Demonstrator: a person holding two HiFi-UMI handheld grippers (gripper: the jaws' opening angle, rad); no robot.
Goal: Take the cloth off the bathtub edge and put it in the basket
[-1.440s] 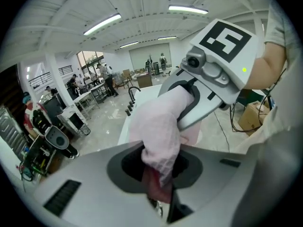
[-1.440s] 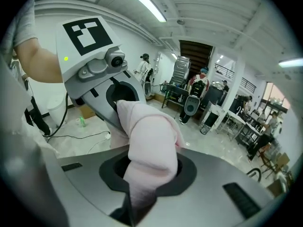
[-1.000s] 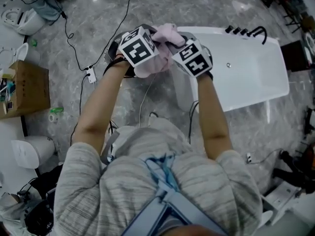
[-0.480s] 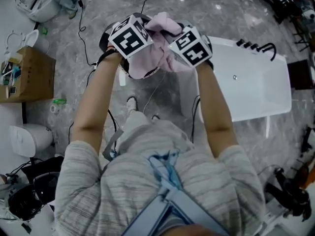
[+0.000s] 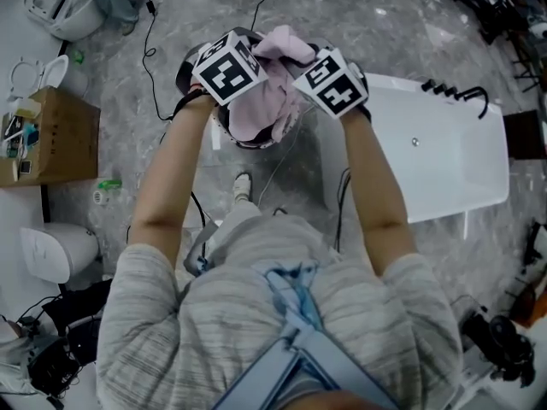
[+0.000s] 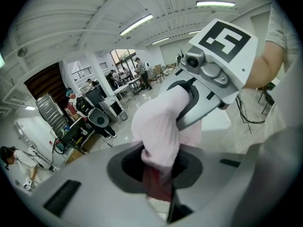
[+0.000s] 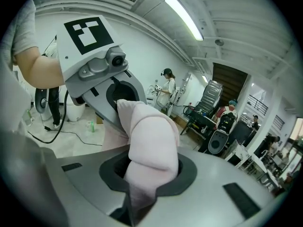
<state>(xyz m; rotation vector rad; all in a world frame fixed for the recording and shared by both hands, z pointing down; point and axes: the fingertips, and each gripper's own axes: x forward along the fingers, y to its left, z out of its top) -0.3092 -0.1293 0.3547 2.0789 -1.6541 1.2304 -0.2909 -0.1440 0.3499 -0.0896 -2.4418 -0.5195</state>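
Box: brown cardboard, at the far left on the grey marble floor, well apart from the work.

Cable: black, trailing over the floor just left of the basket.

Basket: dark and round with a pale lower rim, standing on the floor beside the tub's left end. Most of its mouth is covered in the head view by the cloth and both marker cubes.

Left tool: jaws pressed nearly together, pinching a fold of the cloth that bulges up out of them.

Cloth: pink and bunched into a soft lump, hanging between the two tools. It is clear of the tub and sits over the basket's mouth as seen from above. How high above it cannot be told.

Right tool: jaws likewise nearly closed, clamping a thick roll of the same cloth. The two tools face each other closely.

Bathtub: white, to the right, its edge bare. A dark faucet stands at its far rim.

Done: the cloth is off the tub edge and carried as far as the basket, by the look of it.

Left: lower it in, spread both pairs of jaws, and draw clear.

Risk: a fold may catch on a jaw or drape over the rim.
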